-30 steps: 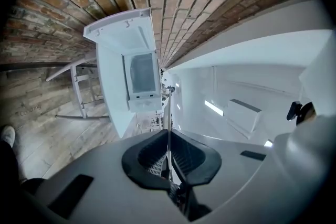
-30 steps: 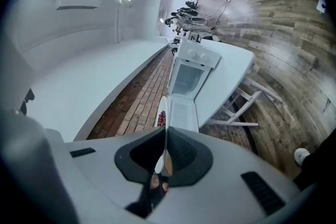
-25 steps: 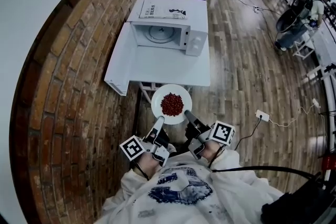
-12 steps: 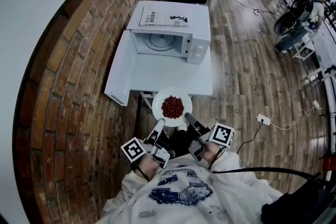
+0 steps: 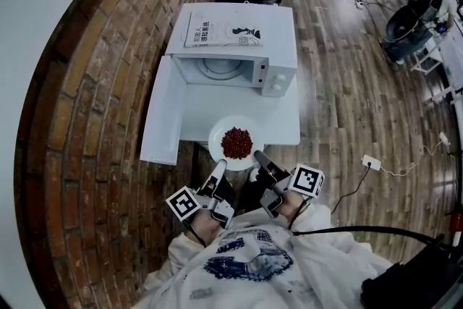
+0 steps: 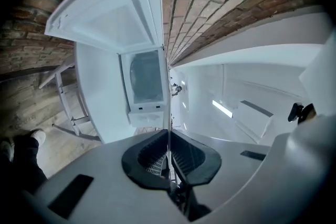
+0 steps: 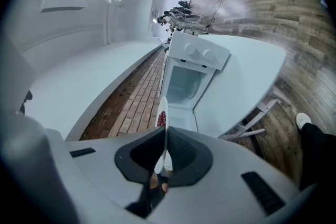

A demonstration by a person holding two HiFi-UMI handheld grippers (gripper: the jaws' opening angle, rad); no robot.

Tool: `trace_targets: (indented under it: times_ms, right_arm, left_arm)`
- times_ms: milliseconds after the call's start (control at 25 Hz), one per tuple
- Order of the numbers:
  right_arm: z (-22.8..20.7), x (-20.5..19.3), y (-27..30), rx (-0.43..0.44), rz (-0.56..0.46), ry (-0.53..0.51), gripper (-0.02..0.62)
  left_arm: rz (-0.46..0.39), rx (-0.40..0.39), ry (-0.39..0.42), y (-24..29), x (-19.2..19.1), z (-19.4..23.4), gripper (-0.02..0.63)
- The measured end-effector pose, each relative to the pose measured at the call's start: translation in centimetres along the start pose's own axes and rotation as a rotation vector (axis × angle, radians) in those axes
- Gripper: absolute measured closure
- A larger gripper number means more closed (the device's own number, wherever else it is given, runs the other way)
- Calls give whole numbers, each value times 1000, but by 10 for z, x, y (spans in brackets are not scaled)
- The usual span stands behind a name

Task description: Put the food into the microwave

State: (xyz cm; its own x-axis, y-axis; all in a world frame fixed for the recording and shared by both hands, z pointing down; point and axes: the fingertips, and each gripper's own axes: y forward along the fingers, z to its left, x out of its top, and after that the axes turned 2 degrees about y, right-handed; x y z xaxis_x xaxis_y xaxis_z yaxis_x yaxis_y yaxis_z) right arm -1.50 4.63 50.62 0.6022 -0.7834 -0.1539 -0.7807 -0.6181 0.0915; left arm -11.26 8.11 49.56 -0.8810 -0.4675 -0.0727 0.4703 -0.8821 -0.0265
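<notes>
— Closer than a moment ago?
— Yes. The table [image 5: 278, 119] and the open microwave [image 5: 239, 47] on it are nearer, and my plate [image 5: 217, 148] now overlaps the table's front edge.
— And the food [image 5: 236, 142]?
— It's heaped mid-plate. My left gripper [image 5: 218, 170] clamps the plate's left rim, and my right gripper [image 5: 258, 158] clamps the right.

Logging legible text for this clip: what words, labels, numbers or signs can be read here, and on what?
Booklet on the microwave: dark printed heading, too blurred to read.
Left marker cube, right marker cube: square code patterns, no letters.
Shirt graphic: blue print, unreadable.
</notes>
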Motion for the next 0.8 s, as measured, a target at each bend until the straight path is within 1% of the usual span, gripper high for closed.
trace_targets:
  times_ms: [200, 360, 800]
  right_arm:
    - [-4, 30, 34, -7, 18, 3, 572]
    - [-10, 50, 57, -12, 33, 25, 572]
    - [-39, 101, 105, -37, 76, 46, 572]
  left_arm:
    - [-15, 15, -5, 34, 26, 6, 583]
    - [-27, 29, -13, 59, 43, 12, 583]
    - [-57, 72, -21, 118, 75, 39, 583]
